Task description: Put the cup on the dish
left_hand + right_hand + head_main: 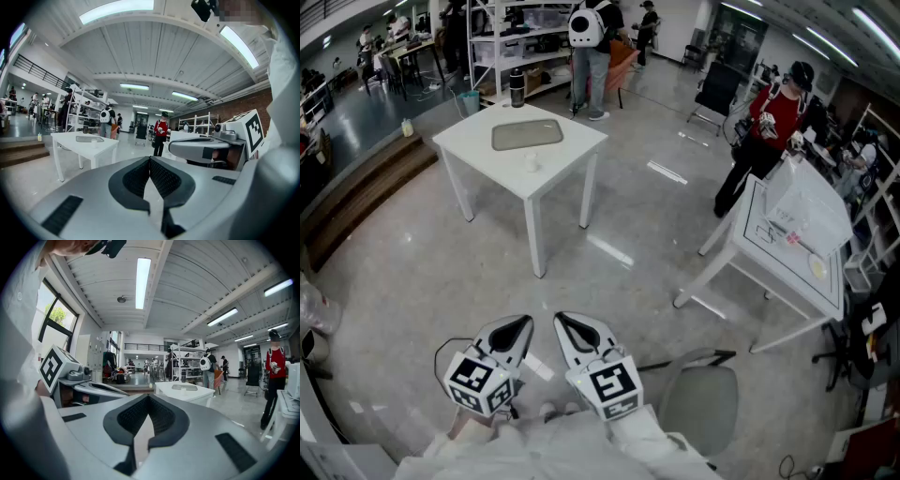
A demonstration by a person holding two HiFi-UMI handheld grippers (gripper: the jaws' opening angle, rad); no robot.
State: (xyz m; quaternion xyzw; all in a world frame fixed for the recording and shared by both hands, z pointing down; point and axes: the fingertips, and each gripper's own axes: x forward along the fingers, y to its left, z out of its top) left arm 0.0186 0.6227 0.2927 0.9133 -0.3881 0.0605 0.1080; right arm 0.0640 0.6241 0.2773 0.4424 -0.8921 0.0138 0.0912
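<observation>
A small white cup (532, 161) stands on a white table (487, 155) across the floor, just in front of a flat grey dish (527, 135). Both grippers are held close to my body, far from the table. The left gripper (514, 330) and the right gripper (572, 326) sit side by side, pointing toward the table, jaws shut with nothing between them. In the left gripper view, its tips (150, 159) meet, with the cup (93, 143) and dish (88, 138) small at the left. In the right gripper view, the tips (149, 397) also meet, below the dish (184, 387).
Grey polished floor lies between me and the table. A second white table (787, 281) with a plastic bag stands at the right, a person in red (773, 122) beside it. A grey stool (698, 403) is at my right. Shelves and people stand behind the table; a wooden step (366, 187) runs along the left.
</observation>
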